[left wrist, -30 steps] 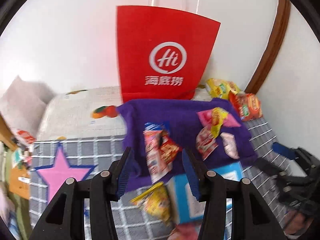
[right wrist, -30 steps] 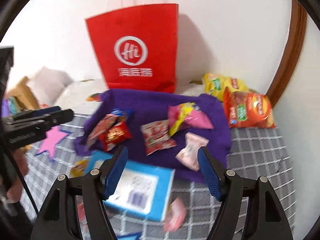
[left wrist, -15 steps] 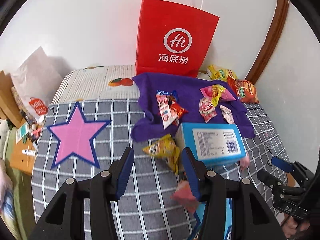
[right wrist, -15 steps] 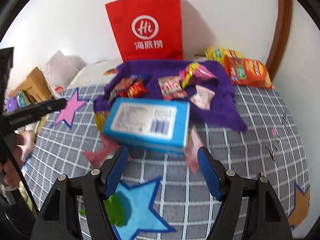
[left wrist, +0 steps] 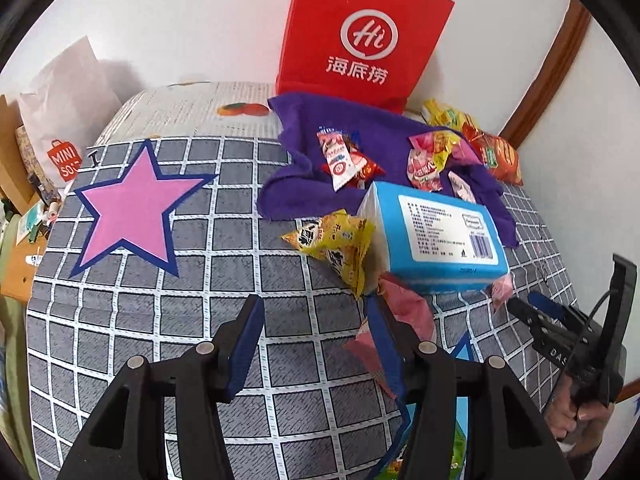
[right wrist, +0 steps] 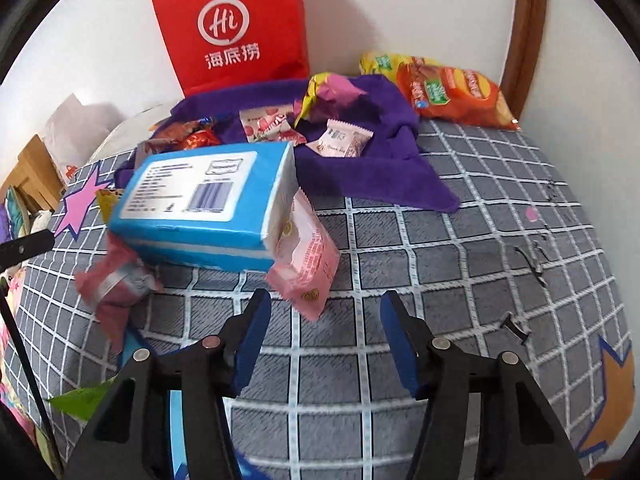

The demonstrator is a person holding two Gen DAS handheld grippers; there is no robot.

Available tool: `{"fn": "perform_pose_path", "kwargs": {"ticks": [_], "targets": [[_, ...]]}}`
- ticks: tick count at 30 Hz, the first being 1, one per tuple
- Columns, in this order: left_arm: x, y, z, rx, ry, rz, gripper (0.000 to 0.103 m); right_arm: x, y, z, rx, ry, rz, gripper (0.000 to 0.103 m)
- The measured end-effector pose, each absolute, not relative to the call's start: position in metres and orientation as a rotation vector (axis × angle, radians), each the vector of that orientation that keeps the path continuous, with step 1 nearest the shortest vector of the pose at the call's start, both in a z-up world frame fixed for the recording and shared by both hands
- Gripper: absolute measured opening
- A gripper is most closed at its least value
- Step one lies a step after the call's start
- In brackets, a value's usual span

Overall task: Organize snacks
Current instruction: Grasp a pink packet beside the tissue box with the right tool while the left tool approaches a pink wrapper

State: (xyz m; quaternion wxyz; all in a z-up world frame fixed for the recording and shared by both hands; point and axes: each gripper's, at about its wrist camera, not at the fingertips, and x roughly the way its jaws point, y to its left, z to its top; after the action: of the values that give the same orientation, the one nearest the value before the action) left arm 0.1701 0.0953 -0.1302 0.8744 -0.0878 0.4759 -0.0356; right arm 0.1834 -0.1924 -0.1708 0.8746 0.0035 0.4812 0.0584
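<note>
While both tongs hang above the checked bed cover (right wrist: 460, 248) with nothing in them, the snacks lie scattered and none is sorted yet. The right tongs (right wrist: 324, 344) are partly open and closing, empty, with the pink packet (right wrist: 304, 256) just ahead of the tips, leaning on the end of the blue box (right wrist: 200, 200). The left tongs (left wrist: 316, 344) are partly open and widening a little, empty too; a darker pink wrapper (left wrist: 404, 312) lies just beside the right-hand finger, and the yellow packet (left wrist: 340, 244) sits farther on, touching the box. More sweets rest on the purple cloth (right wrist: 380, 152) in front of the red paper bag (right wrist: 236, 28), with an orange crisp bag (right wrist: 456, 96) by the wall.

My reading is that the pink packet is the right hand's target. To take it well, the tongs should open wider before coming down, straddle the packet across its narrow side, and close on the sealed edge rather than the puffed middle, which would likely slip. Keep clear of the box so it is not shoved into the other wrappers
</note>
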Motion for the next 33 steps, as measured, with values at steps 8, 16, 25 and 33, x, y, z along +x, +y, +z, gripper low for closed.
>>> {"fn": "perform_pose_path", "kwargs": {"ticks": [8,16,25,33], "targets": [[0.175,0.083,-0.128,-0.147,0.993,-0.122,0.052,0.201,-0.172,-0.183,-0.065,0.984,0.165,0.057],[0.178,0.066,-0.14,-0.093,1.022,-0.186,0.052,0.209,-0.165,-0.2,-0.106,0.988,0.258,0.029],[0.178,0.035,-0.153,-0.036,1.057,-0.282,0.06,0.191,-0.177,-0.187,-0.103,0.942,0.214,0.026],[0.182,0.018,-0.176,0.04,1.097,-0.25,0.057,0.164,-0.188,-0.171,-0.093,0.919,0.181,0.026]]}}
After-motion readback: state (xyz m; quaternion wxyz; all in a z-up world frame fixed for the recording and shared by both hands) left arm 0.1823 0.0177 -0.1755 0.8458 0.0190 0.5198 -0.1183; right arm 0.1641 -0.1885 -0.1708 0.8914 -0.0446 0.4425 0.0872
